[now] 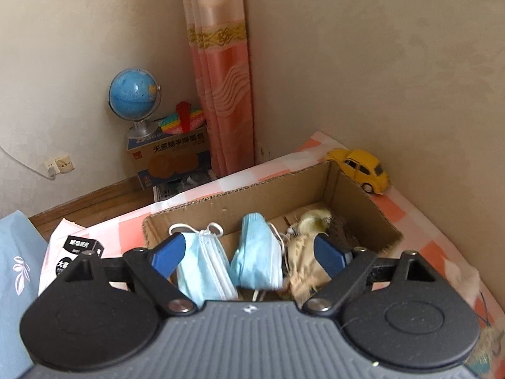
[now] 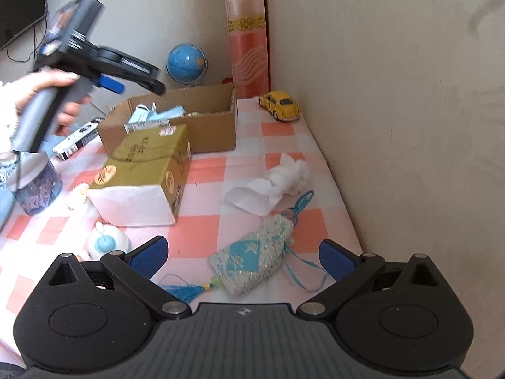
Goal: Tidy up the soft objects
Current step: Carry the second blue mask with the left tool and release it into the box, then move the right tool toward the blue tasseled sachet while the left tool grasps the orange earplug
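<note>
Left claw [image 1: 249,254] spread wide, empty, tilted down over cardboard box [image 1: 356,199]; right claw [image 2: 243,254] agape above blue sachet [image 2: 252,260].

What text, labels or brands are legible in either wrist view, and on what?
"无蔗糖手撕面包": side of the printed carton under the globe, left wrist view.
"M&G": black-and-white small box left of the cardboard box; partly legible.
"大": white wipes pack; the rest is hidden.
Barcode label on the cardboard box: too blurred.
Round stickers and script on the olive tissue box: unreadable.
</note>
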{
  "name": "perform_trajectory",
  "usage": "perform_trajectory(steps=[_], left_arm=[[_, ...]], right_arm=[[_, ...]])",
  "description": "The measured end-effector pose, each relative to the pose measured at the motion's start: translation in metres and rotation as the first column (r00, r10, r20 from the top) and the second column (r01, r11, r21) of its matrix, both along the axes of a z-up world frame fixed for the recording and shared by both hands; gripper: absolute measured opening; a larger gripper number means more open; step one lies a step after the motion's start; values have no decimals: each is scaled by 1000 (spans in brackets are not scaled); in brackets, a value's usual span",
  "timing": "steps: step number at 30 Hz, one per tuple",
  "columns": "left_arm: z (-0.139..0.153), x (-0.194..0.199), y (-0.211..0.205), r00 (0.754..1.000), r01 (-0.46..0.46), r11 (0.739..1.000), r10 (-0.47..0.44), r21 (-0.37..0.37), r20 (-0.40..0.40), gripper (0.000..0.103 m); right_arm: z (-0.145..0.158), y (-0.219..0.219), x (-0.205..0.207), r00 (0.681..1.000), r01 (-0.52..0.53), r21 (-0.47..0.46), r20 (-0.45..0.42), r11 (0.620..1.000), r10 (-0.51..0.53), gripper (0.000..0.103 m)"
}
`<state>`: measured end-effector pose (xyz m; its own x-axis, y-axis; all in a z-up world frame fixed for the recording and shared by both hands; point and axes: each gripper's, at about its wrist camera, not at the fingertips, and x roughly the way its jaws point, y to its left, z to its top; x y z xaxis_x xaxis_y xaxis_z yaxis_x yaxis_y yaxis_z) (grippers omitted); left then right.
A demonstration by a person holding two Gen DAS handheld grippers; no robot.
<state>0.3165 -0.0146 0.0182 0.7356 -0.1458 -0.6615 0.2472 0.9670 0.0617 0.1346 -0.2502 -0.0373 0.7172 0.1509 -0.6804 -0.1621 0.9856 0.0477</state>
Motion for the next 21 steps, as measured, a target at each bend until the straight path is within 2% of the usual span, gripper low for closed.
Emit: perform_trajectory(steps=[3,8,10,14,18,21], left_arm=[[7,-22,7,1000,7,1000,-7,-13,8,90],[10,-73,23,1000,5,999,-5,-39,2,95],[6,-94,27,1000,-4,999,3,-44,-14,95],[-3,-141,33,999,-21,999,22,-42,23,96],[-14,-174,36,998,-45,999,46,-28,38,98],[-20,-192,44,998,-63,996,64,-56,29,98]], right_arm=[[-9,3,1,1000,8,-36,-21,999,-9,103],[-20,3,1,999,6,-35,-38,999,-7,103],[-21,3,3,1000,-1,-36,-31,999,-1,103],[-25,5,10,1000,-8,-57,-11,998,7,103],[-28,9,25,1000,-22,-78,-6,997,22,103],[-28,9,38,1000,-19,-71,-2,997,19,103]])
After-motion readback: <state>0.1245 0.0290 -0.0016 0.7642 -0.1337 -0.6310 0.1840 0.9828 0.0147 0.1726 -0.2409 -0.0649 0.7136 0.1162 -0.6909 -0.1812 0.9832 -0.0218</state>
